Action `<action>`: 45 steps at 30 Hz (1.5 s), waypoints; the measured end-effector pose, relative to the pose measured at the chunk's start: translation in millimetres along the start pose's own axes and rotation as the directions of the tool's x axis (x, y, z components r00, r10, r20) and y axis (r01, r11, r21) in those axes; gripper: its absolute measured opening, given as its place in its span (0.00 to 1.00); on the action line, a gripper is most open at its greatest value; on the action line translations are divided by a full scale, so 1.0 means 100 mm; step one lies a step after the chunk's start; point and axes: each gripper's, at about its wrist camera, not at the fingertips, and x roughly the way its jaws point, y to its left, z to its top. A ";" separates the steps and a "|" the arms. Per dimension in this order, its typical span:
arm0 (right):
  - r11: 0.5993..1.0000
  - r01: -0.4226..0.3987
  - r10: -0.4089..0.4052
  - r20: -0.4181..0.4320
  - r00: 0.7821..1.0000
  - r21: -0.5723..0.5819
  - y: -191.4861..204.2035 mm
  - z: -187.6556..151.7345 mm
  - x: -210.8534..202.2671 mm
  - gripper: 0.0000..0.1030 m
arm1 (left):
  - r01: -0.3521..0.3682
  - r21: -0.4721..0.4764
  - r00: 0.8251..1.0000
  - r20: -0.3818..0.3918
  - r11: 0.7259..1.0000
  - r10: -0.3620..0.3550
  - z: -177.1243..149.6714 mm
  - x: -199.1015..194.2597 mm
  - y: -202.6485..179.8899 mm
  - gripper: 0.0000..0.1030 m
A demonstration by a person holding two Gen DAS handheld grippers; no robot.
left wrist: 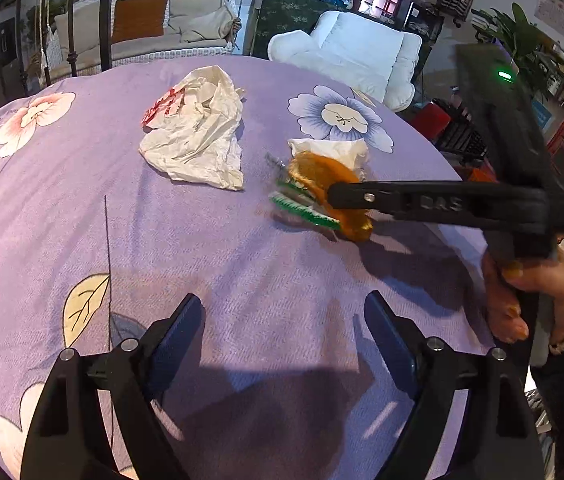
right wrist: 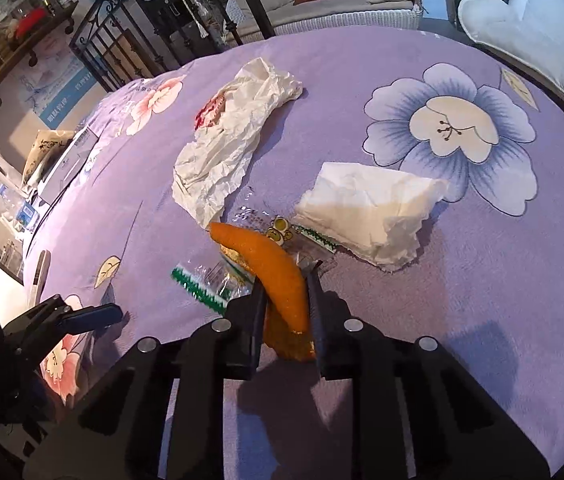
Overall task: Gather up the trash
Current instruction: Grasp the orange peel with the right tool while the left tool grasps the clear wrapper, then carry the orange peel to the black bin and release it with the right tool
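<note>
Orange peel [right wrist: 282, 280] sits pinched between the jaws of my right claw [right wrist: 284, 300], gripped near its lower end so it lifts clear of the clear wrapper [right wrist: 206, 280] beneath it at 10 o'clock. My left claw [left wrist: 282, 320] hangs wide and empty over bare purple cloth [left wrist: 242, 240], kept back, I judge, to leave room. Beyond the peel, a tissue [right wrist: 370, 208] lies at 1 o'clock; farther still, at 11 o'clock, the crumpled white bag [right wrist: 226, 140] waits on the table.

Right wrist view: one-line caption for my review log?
Right claw clamps an orange peel above the purple floral bedspread, crumpled bag and tissue beyond.
</note>
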 end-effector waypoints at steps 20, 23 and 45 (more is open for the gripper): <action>0.991 0.081 -0.102 0.206 0.973 0.106 -0.14 -0.52 -0.84 0.14 | 0.037 -0.049 0.997 -0.062 0.998 -0.040 0.64 0.60 -0.06 0.55; 0.988 0.085 -0.112 0.225 0.968 0.128 -0.15 -0.61 -0.91 0.14 | 0.027 -0.034 0.997 -0.066 0.999 -0.029 0.68 0.66 -0.12 0.35; 0.933 0.151 -0.264 0.339 0.903 0.326 -0.63 -1.36 -1.64 0.14 | 0.137 0.055 0.981 0.128 0.989 -0.143 0.32 -0.11 -0.97 0.08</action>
